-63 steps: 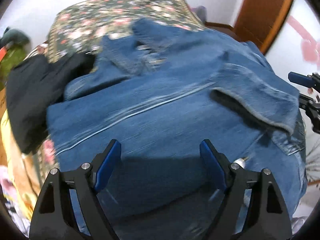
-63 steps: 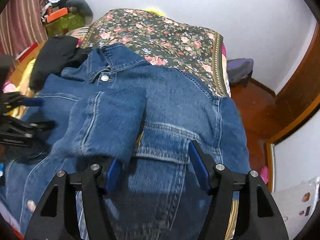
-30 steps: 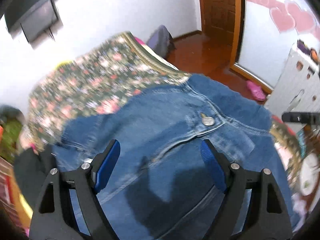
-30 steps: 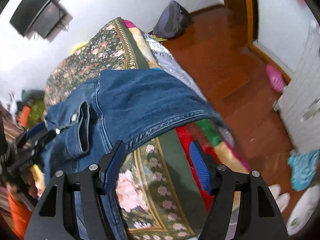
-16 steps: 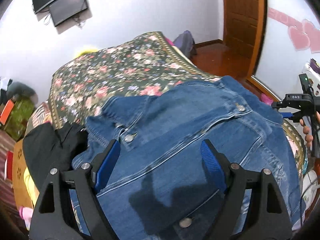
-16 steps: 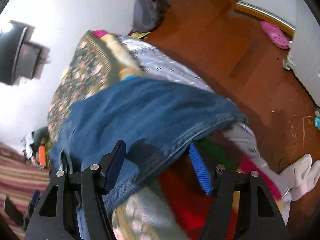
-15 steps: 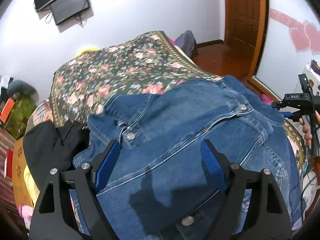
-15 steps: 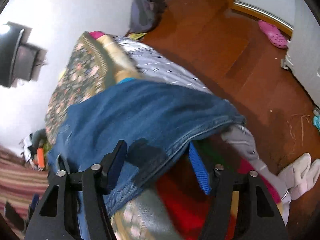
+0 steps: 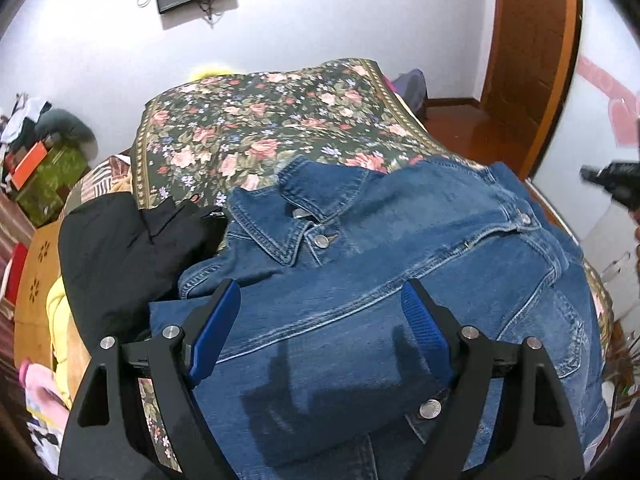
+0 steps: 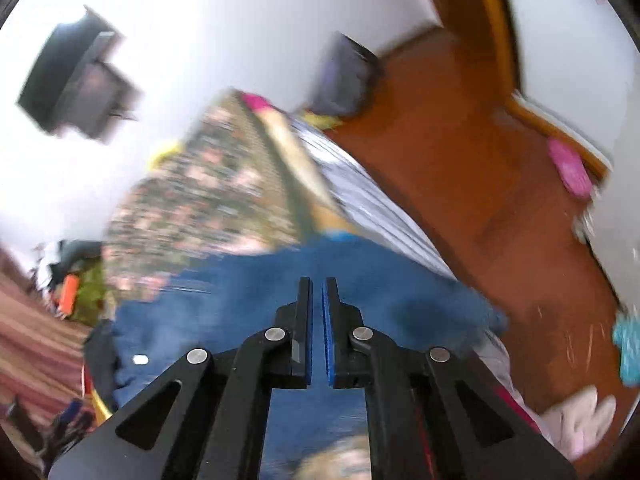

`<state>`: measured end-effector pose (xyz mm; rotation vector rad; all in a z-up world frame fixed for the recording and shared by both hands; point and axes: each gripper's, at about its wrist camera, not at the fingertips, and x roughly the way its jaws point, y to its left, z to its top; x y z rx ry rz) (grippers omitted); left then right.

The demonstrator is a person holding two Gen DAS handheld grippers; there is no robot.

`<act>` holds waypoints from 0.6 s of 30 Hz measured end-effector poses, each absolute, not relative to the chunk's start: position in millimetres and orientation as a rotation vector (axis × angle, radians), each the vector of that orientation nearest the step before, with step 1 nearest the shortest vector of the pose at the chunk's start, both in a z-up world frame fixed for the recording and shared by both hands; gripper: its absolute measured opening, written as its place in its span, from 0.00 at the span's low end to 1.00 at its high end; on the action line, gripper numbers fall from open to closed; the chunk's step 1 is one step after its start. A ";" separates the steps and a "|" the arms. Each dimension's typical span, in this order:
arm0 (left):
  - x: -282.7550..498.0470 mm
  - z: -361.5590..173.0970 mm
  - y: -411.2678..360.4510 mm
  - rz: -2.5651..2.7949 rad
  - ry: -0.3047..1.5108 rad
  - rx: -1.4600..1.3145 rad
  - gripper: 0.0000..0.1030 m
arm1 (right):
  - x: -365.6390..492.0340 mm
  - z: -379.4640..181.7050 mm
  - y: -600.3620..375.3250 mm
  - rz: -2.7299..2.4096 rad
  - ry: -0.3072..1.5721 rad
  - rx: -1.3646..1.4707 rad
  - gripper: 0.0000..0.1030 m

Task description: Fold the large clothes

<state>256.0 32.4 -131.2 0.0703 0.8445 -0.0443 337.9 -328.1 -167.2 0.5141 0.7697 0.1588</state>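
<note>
Closest to me, the right hand-held gripper [image 10: 316,322] has just snapped its jaws together; half a second ago they stood open around the hem of the denim jacket [image 9: 400,280], and now the blue pads meet with only a sliver between them. That view is smeared with motion, so I cannot tell whether any denim is pinched there; the cloth seems to lie beneath the fingers rather than between them. If the hem was missed, the next fold would need a fresh grab. The left hand-held gripper [image 9: 320,328] hangs with its jaws wide and empty above the jacket, which has come into fuller view under it. The jacket lies spread across the near end of the bed, collar toward the floral bedspread [image 9: 256,128], with a black garment [image 9: 120,248] touching it on the left.
</note>
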 end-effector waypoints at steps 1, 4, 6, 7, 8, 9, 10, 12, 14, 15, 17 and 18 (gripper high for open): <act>254.9 -129.5 36.0 -0.044 0.839 0.055 0.80 | 335.0 -153.4 -318.3 0.196 0.738 0.485 0.04; 253.1 -127.3 44.8 -0.050 0.830 0.013 0.80 | 323.6 -120.7 -290.8 0.254 0.677 0.411 0.04; 250.8 -126.5 48.4 -0.059 0.827 -0.004 0.80 | 314.1 -116.9 -281.6 0.264 0.680 0.397 0.04; 249.8 -126.1 49.5 -0.065 0.826 -0.012 0.80 | 310.2 -120.0 -279.8 0.258 0.694 0.398 0.06; 249.0 -126.2 50.3 -0.070 0.826 -0.015 0.80 | 308.6 -125.0 -277.7 0.251 0.717 0.401 0.12; 248.0 -126.4 50.7 -0.076 0.827 -0.018 0.80 | 309.2 -133.1 -279.1 0.245 0.750 0.413 0.17; 247.4 -127.2 50.8 -0.082 0.829 -0.019 0.80 | 308.2 -141.1 -281.4 0.237 0.775 0.422 0.31; 246.7 -129.0 51.0 -0.087 0.832 -0.020 0.80 | 307.3 -162.1 -290.1 0.200 0.823 0.454 0.45; 246.9 -131.0 50.7 -0.092 0.837 -0.028 0.80 | 307.5 -179.8 -300.9 0.156 0.882 0.487 0.45; 246.5 -132.1 50.5 -0.094 0.840 -0.032 0.80 | 305.8 -191.7 -309.9 0.133 0.916 0.511 0.45; 247.6 -135.0 49.6 -0.094 0.848 -0.044 0.80 | 303.0 -213.8 -326.4 0.098 0.974 0.573 0.45; 247.5 -135.9 49.8 -0.093 0.850 -0.048 0.80 | 302.9 -226.7 -333.9 0.086 1.008 0.607 0.45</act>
